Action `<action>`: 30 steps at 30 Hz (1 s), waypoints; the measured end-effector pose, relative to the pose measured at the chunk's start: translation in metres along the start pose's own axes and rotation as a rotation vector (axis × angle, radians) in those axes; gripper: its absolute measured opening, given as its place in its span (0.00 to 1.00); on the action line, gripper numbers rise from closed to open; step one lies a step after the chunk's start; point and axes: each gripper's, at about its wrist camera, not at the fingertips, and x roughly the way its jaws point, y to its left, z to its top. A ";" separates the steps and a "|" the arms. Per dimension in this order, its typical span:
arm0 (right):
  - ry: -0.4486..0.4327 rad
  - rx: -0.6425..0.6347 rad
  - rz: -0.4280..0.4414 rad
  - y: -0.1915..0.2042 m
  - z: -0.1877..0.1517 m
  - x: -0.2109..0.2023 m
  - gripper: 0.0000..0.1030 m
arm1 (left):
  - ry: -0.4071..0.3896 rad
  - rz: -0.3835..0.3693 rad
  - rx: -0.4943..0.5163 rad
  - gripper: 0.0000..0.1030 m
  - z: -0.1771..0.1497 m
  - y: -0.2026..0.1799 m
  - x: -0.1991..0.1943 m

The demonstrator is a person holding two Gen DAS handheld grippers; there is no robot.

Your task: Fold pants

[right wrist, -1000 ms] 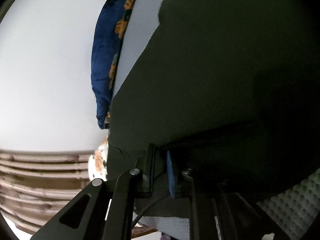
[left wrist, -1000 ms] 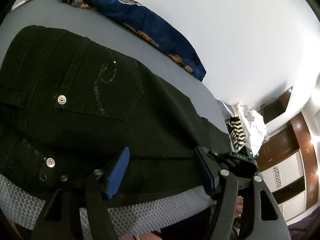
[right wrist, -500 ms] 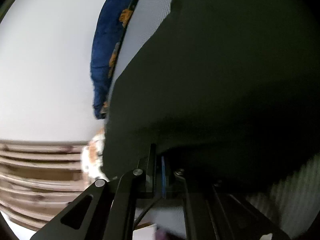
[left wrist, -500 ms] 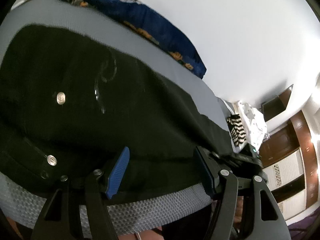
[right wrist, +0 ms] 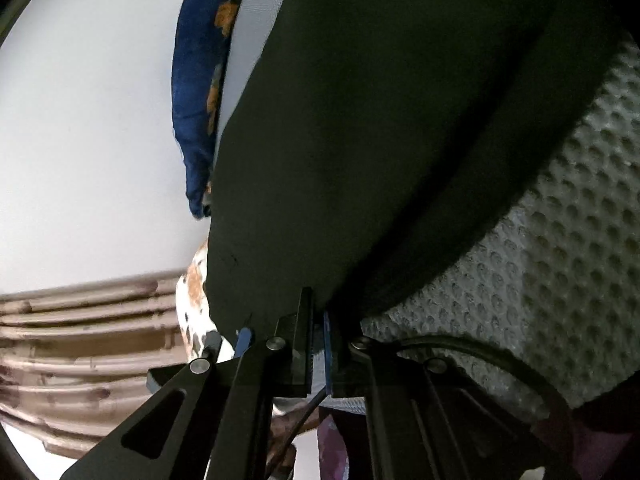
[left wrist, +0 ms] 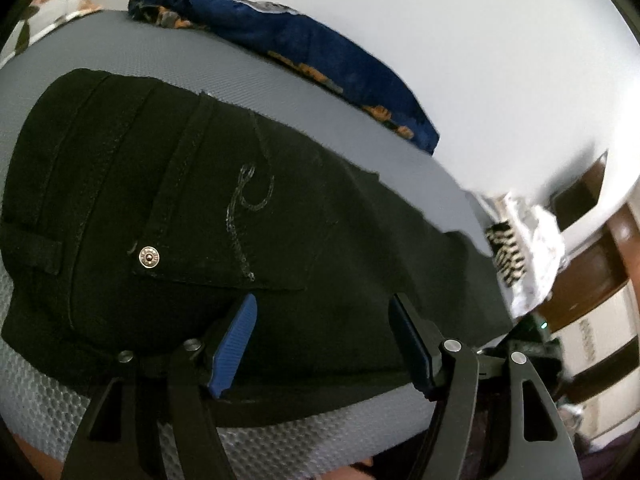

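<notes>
Since the earlier frame, right gripper (right wrist: 318,320) clamped shut on the pants (left wrist: 240,208) edge. Pants flat on grey mattress (left wrist: 280,92), unfolded. Left gripper (left wrist: 324,320) spread above them, empty.

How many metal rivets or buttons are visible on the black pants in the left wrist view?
1. A single silver rivet sits at the corner of the back pocket on the black pants, left of the stitched design. Others may be hidden near the waistband under the left gripper.
</notes>
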 end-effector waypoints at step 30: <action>-0.410 0.130 0.013 -0.073 0.096 -0.197 0.28 | 0.031 0.081 0.030 0.74 -0.001 -0.007 0.011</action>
